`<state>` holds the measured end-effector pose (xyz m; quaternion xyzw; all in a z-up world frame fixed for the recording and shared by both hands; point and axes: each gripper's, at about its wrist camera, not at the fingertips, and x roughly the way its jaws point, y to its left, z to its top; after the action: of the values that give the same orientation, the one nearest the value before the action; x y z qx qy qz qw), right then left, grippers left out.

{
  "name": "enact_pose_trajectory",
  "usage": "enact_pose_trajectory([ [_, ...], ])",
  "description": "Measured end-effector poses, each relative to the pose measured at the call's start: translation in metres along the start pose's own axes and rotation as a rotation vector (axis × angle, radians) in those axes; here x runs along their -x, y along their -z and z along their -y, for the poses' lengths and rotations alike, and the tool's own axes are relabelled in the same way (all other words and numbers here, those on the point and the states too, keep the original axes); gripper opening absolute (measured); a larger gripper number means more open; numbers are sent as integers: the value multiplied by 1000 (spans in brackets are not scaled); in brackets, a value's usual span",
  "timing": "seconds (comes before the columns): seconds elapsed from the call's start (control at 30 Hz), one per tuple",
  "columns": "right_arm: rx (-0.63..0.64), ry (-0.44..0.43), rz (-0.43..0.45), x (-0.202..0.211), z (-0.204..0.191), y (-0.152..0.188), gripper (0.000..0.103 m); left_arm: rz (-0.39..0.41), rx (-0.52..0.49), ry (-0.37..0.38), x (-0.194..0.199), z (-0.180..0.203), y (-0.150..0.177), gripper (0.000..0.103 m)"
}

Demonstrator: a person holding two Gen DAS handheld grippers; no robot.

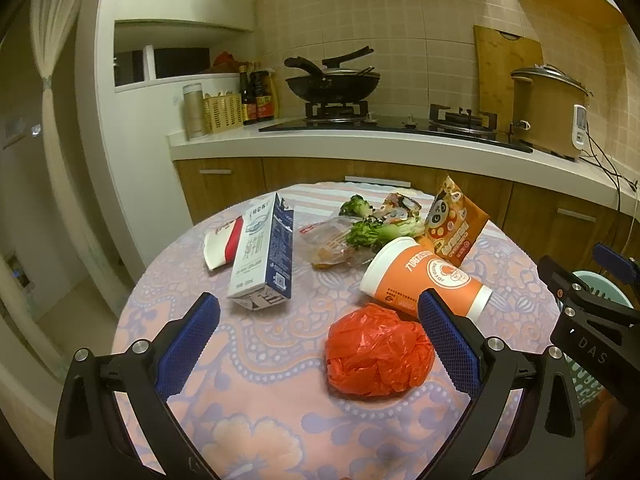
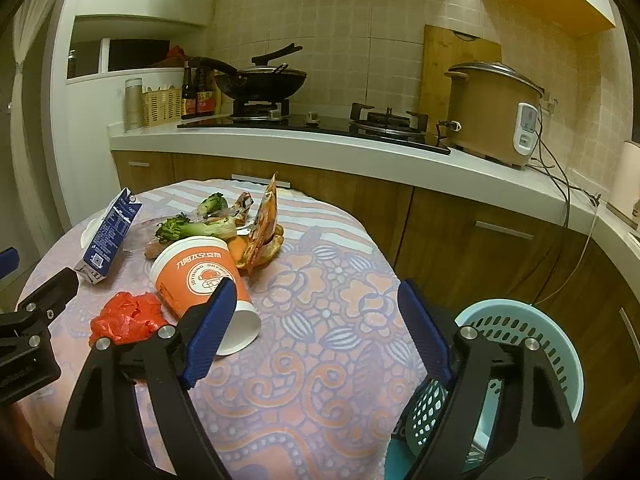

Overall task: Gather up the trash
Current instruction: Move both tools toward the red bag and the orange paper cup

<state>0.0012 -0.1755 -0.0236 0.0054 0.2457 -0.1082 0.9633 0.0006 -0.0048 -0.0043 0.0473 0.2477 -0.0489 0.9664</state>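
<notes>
Dim kitchen, stove and rice cooker on the counter behind, round table under a flowered cloth in front. Scattered over it, all of the trash: crumpled red plastic bag nearest, orange paper cup tipped on its side just beyond, blue-and-white milk carton lying to the left, flattened red-and-white cup behind it, then broccoli scraps, clear wrappers and an orange snack packet heaped at the far side. Pale blue perforated basket beside the table on the right; its bottom mostly hidden, nothing visible inside.

Left gripper spread wide, empty, hovering over the near edge with the red bag between its fingers' line. Right gripper likewise wide and empty, close to the cup's base.

Judging by this, hardly begun: nothing grasped, every piece waiting on the table, the whole collection into the basket left to do.
</notes>
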Motion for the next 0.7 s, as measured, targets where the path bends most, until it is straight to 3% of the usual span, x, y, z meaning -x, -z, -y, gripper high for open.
enact_pose_trajectory([
  [0.33, 4, -9, -10, -3, -1, 1, 72, -12, 13, 25, -1, 1, 5, 96],
  [0.7, 15, -38, -23, -8, -4, 4, 60, -59, 46, 75, -9, -10, 11, 96],
])
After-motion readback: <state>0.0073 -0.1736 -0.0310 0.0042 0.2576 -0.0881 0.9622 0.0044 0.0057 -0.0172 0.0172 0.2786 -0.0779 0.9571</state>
